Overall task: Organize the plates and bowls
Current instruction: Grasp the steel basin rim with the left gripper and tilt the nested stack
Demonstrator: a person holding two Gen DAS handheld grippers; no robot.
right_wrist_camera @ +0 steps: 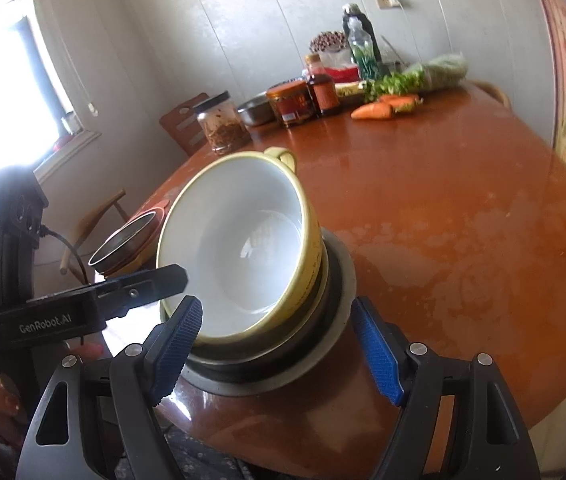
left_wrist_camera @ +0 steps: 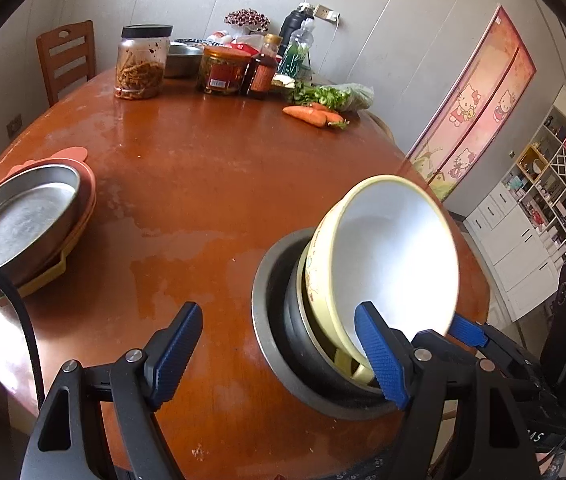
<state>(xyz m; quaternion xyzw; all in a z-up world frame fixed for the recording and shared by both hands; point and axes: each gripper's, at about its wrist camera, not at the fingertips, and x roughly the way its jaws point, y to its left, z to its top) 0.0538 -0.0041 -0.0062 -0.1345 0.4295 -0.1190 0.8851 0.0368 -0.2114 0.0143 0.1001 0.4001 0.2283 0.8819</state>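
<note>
At lower right of the left wrist view, a tilted yellow ceramic bowl with a white inside (left_wrist_camera: 387, 256) leans in a black bowl (left_wrist_camera: 303, 336) nested in a wide steel bowl (left_wrist_camera: 261, 320) on the round brown wooden table (left_wrist_camera: 203, 184). The left gripper (left_wrist_camera: 283, 360) gapes wide, holding nothing; its right finger hides part of the yellow rim. The right gripper (right_wrist_camera: 279, 348) is equally spread around the stack, apparently gripping nothing. A steel pan on orange plates (left_wrist_camera: 23, 220) is cut off at left.

Bare table (left_wrist_camera: 211, 184) lies open between the plate stack (left_wrist_camera: 23, 224) (left edge) and bowl stack (left_wrist_camera: 323, 320).
</note>
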